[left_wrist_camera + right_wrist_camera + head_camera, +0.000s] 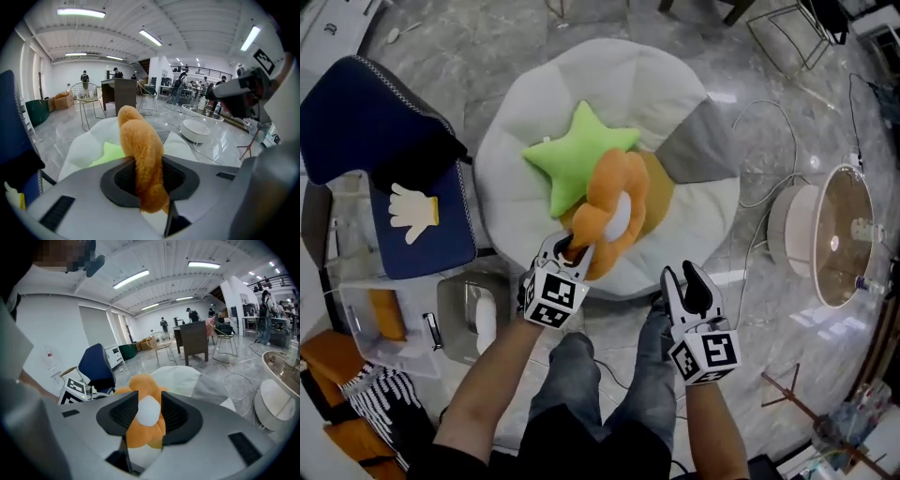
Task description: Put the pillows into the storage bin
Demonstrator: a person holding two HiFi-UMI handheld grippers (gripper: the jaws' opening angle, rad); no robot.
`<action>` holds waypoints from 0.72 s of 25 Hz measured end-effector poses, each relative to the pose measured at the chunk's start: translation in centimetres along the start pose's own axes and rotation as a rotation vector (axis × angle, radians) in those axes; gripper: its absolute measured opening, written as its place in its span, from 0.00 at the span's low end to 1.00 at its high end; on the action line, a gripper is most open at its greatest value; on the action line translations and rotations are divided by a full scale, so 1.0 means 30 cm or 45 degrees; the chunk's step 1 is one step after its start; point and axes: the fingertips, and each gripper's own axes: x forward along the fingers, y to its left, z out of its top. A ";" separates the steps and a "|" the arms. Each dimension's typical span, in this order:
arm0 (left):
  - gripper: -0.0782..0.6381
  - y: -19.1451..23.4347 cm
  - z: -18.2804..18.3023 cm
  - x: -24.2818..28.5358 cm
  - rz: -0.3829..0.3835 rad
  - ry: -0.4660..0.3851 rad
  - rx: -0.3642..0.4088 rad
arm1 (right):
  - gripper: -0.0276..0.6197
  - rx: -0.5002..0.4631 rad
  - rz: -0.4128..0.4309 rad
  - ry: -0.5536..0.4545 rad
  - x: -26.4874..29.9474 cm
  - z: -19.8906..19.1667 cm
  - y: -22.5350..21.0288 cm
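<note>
Clear plastic storage bin (352,333) sat far left, a navy hand-motif pillow (422,220) lying across it. Left gripper (567,250) pinched a petal of the plush orange flower pillow (614,211) above the round white cushion (581,75). The transfer step appeared in hand, with a leftward carry to the bin judged next. Right gripper (682,277) stood parted and empty.

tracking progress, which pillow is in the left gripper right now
The orange flower pillow: the left gripper is shut on one of its petals. The green star pillow lies on the white cushion behind it with no gripper on it.
</note>
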 end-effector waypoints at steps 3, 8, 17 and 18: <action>0.26 0.043 -0.025 -0.193 0.039 -0.040 -0.036 | 0.30 -0.024 0.111 -0.006 0.035 0.051 0.173; 0.26 0.063 -0.118 -0.443 0.127 -0.126 -0.060 | 0.30 -0.047 0.293 0.065 0.114 0.002 0.388; 0.26 0.020 -0.398 -0.725 0.492 -0.137 -0.260 | 0.29 -0.245 0.668 0.293 0.227 -0.231 0.633; 0.26 0.017 -0.426 -0.756 0.534 -0.142 -0.281 | 0.29 -0.269 0.703 0.313 0.229 -0.253 0.663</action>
